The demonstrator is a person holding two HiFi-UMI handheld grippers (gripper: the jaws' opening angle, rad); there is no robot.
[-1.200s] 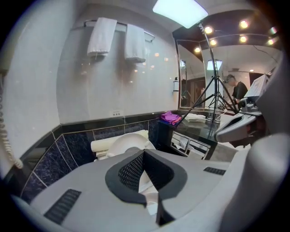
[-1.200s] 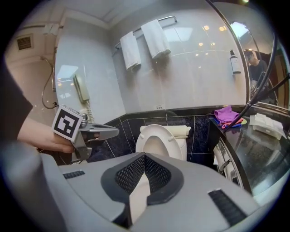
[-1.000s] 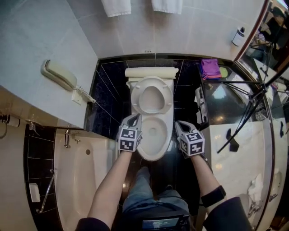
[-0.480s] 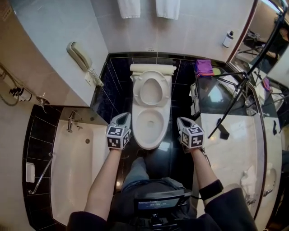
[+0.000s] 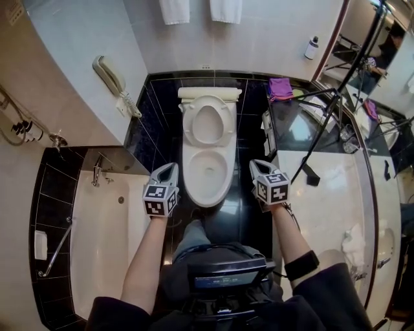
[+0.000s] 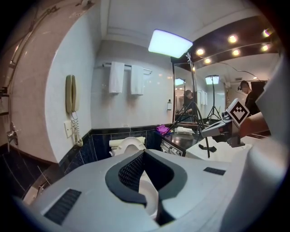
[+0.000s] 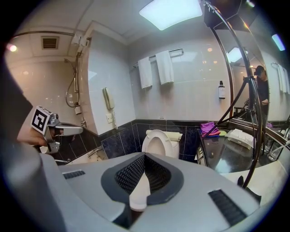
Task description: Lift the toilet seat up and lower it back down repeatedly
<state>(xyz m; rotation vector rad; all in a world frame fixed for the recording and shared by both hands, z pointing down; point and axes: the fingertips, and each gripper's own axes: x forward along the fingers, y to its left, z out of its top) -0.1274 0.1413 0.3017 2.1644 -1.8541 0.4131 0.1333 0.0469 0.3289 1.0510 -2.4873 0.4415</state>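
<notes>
I am operating in a bathroom. Identifying fixtures, as seen from the head view:

- A white toilet stands at the centre against the back wall.
- A bathtub with a tap lies at the left.
- A pale stone vanity counter runs along the right, below a large mirror.

Two white towels hang above the toilet, and a wall telephone is mounted beside it. Dark glossy tiles line the floor and lower walls. A shower hose hangs over the tub.

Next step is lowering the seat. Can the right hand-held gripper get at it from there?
Probably yes. The seat stands raised against the tank, and nothing lies between it and the right hand-held gripper beside the bowl; it only needs to reach forward.
</notes>
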